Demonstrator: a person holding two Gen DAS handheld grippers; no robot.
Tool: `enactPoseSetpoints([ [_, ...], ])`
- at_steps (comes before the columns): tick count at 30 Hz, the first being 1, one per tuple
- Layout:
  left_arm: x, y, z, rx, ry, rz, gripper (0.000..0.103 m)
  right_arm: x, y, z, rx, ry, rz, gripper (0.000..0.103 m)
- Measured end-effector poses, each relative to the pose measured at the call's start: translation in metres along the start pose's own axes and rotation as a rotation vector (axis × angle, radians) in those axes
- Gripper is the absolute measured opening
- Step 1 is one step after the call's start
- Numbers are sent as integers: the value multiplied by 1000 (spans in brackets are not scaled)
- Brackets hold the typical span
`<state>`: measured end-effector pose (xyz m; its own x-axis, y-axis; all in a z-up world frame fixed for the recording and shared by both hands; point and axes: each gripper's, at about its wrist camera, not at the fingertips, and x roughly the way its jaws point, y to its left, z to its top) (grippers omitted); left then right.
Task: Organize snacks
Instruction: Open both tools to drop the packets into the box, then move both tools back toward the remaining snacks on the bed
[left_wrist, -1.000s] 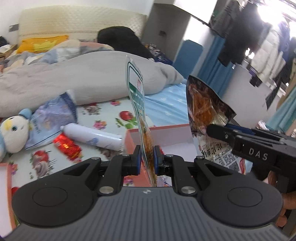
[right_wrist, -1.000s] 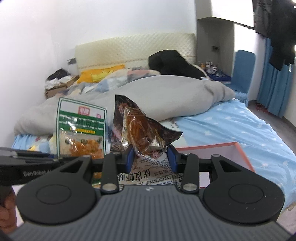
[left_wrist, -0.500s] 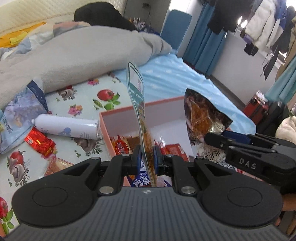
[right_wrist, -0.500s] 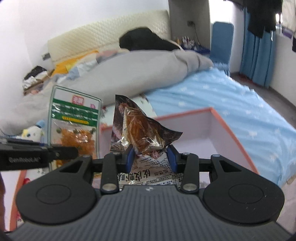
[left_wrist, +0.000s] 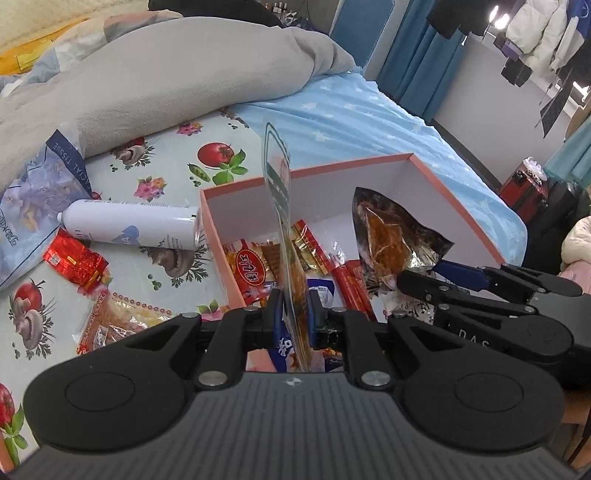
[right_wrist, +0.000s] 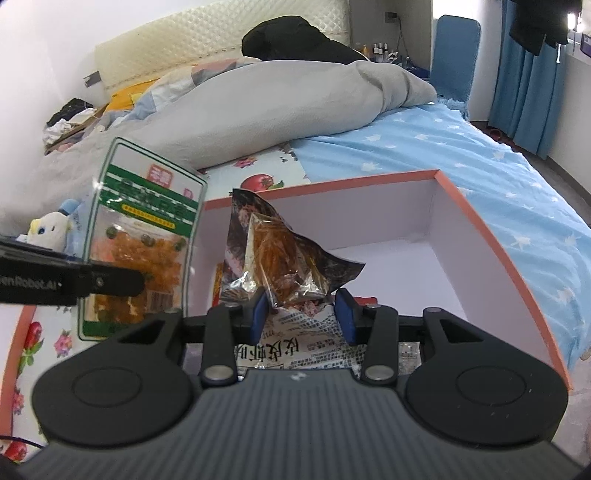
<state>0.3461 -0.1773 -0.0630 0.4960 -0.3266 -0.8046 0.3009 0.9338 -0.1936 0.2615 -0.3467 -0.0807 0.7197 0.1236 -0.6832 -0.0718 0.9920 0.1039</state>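
Observation:
My left gripper (left_wrist: 292, 310) is shut on a green-and-white snack packet (left_wrist: 282, 221), seen edge-on, held upright over the near left part of the pink box (left_wrist: 461, 218). The packet shows face-on in the right wrist view (right_wrist: 140, 236). My right gripper (right_wrist: 301, 312) is shut on a dark foil snack bag (right_wrist: 280, 254), held over the box (right_wrist: 491, 236); the bag also shows in the left wrist view (left_wrist: 391, 236). Several snack packets (left_wrist: 255, 269) lie inside the box.
On the flowered cloth left of the box lie a white spray can (left_wrist: 129, 227), a red packet (left_wrist: 74, 262), an orange snack bag (left_wrist: 114, 321) and a tissue pack (left_wrist: 33, 199). A grey duvet (left_wrist: 147, 81) lies behind. A plush toy (right_wrist: 48, 229) sits at left.
Both grippers have moved forward and tipped down with their packets, so they now hang over the open box. The box interior and its snacks have come into view.

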Motion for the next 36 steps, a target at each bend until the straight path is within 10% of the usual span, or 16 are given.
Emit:
enactPoseSetpoints([
  [2,-3,-1,-1,-12,-4,3,19,-1,0,2,1,1,1,47],
  [6,-10,6,-1,-51,-23,14,66,-7,0,6,-2,-23,3,77],
  [36,-138,36,-34,-57,-325,85,66,-112,57,31,-49,-333,114,77],
])
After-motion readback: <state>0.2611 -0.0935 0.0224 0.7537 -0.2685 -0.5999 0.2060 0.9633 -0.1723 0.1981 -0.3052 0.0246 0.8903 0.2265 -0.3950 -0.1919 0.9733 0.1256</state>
